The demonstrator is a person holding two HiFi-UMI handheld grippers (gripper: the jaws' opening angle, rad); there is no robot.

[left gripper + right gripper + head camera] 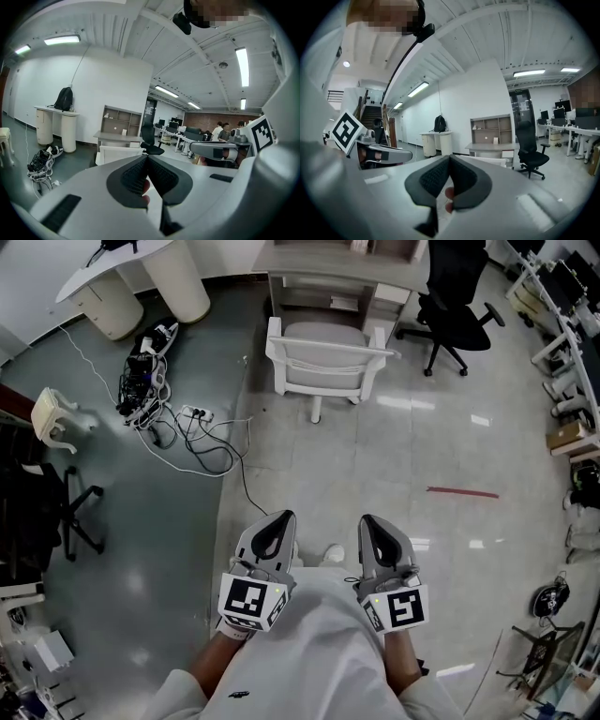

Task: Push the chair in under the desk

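A: Gripper state at that moment?
B: Left gripper [277,523] and right gripper [373,525] both had their jaws pressed together, with nothing between the pads. They were held side by side, low in front of the person.
A: Chair?
B: The white chair [323,360] stood on the floor ahead, well apart from both grippers. Its backrest faced the person and its seat faced the desk [342,261]. It was close in front of the desk but not tucked under.
A: Anything stored on the desk?
B: An open shelf unit [121,120] sat on the desktop, with several cubbies. The lower row held a small pale object [485,138], too small to identify. A white card [495,139] stood just beside it; same cubby or the next, couldn't tell. The other cubbies' contents were unreadable.
A: Surroundings?
B: Black office chair [457,306] was right of the desk. A tangle of cables [173,423] lay on the floor to the left, near a white counter [127,273] with a black backpack [63,99] on top. A red strip [462,491] lay on the floor at right.
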